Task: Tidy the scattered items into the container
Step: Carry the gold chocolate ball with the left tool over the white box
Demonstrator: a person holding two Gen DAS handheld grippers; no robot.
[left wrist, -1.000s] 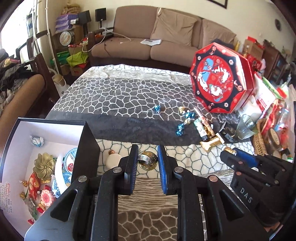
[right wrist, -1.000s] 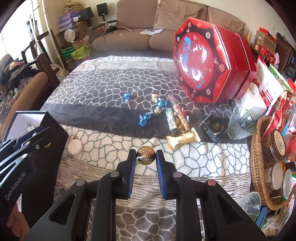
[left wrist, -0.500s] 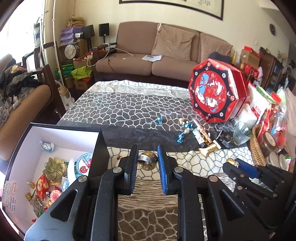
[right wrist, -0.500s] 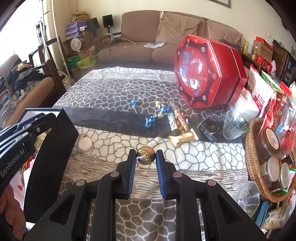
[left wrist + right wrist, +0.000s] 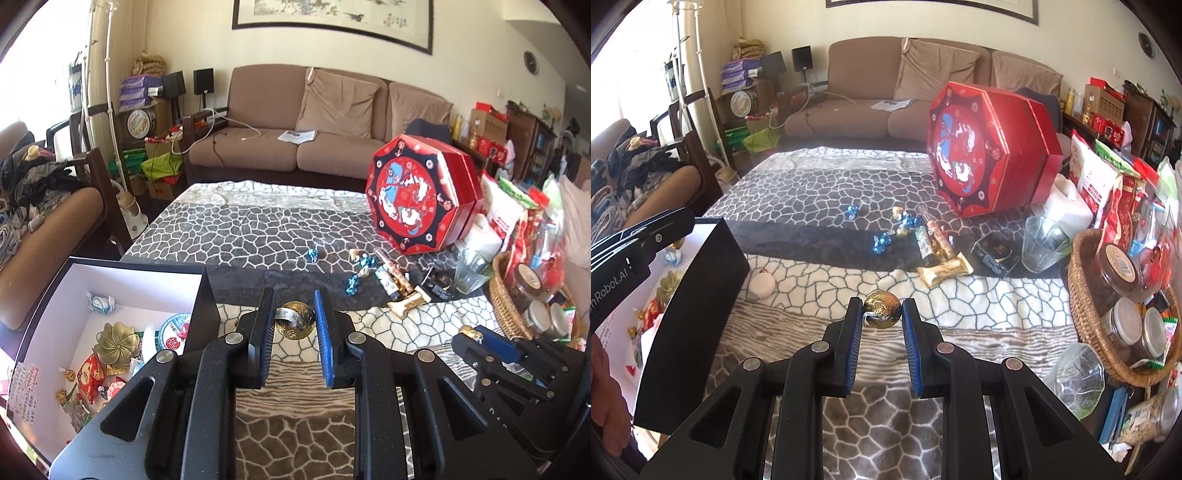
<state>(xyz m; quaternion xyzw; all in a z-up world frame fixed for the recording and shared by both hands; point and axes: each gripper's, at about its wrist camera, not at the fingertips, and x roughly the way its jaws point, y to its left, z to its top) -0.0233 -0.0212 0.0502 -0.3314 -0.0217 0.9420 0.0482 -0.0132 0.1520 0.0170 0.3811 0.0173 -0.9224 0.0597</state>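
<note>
My left gripper point(image 5: 294, 320) is shut on a gold foil chocolate ball point(image 5: 295, 319), held above the blanket just right of the black box point(image 5: 207, 295) with a white inside that holds several sweets. My right gripper point(image 5: 882, 314) is shut on another gold foil ball point(image 5: 882, 308), held above the blanket; it also shows in the left wrist view point(image 5: 469, 334). Blue wrapped candies point(image 5: 881, 244), small bottles point(image 5: 925, 243) and a gold bar wrapper point(image 5: 945, 273) lie scattered mid-table. A white round item point(image 5: 762, 285) lies beside the box point(image 5: 698, 306).
A red octagonal tin point(image 5: 982, 147) leans at the back right. A glass cup point(image 5: 1043, 243), a small dark box point(image 5: 995, 253) and a wicker basket point(image 5: 1082, 295) of jars stand on the right. A sofa point(image 5: 314, 136) is behind the table.
Both grippers have risen and tilted up with their gold balls still held; more of the room shows. The left gripper now sits higher beside the box.
</note>
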